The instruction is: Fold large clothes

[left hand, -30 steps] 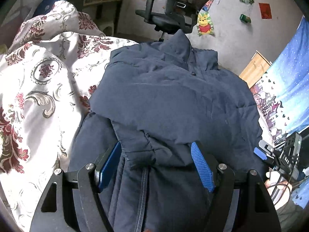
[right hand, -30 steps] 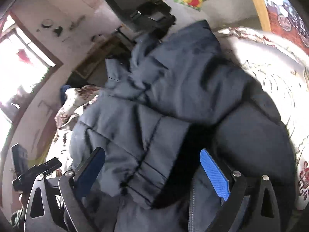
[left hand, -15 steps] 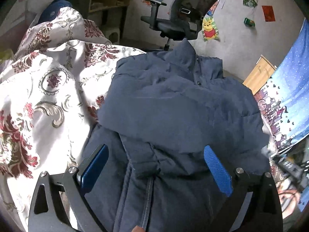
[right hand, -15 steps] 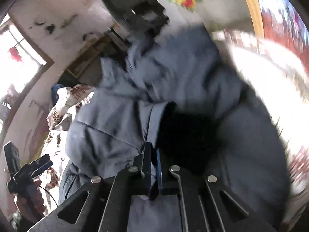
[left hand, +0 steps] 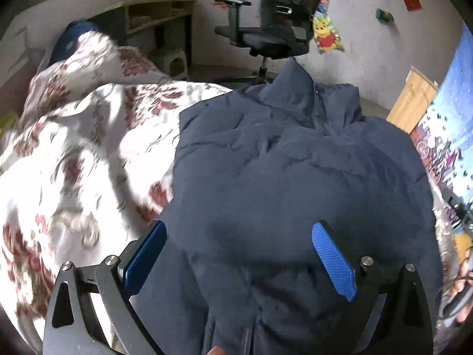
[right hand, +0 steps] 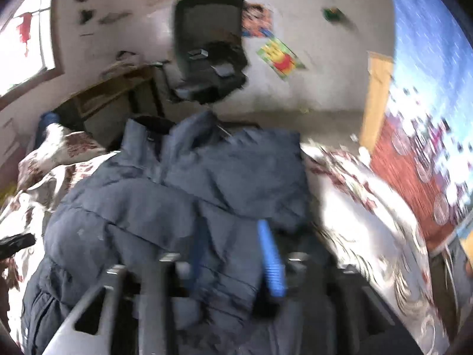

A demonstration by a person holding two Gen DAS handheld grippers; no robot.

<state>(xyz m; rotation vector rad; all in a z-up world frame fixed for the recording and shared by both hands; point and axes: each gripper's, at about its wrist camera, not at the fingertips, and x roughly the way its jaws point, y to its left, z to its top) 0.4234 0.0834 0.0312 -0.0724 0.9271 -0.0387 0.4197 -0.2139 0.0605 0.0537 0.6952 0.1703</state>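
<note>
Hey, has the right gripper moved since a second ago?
Yes. The right gripper has risen and rolled: the office chair now sits upright and lower in its view, over the jacket. Its jaws are opening.

Navy puffer jacket (left hand: 295,177) lies sleeves-folded on bedspread.

There is one dark blue jacket (left hand: 295,183), one flowered blanket (left hand: 74,162), one office chair (left hand: 278,26), one wooden desk (left hand: 153,14) and two grippers (left hand: 239,254) (right hand: 236,254).

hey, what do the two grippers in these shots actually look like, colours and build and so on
The left gripper has black metal finger arms with triangular cut-outs, silver bolts, and blue textured pads. The right gripper, blurred, shows the same dark frame and blue pads.
</note>
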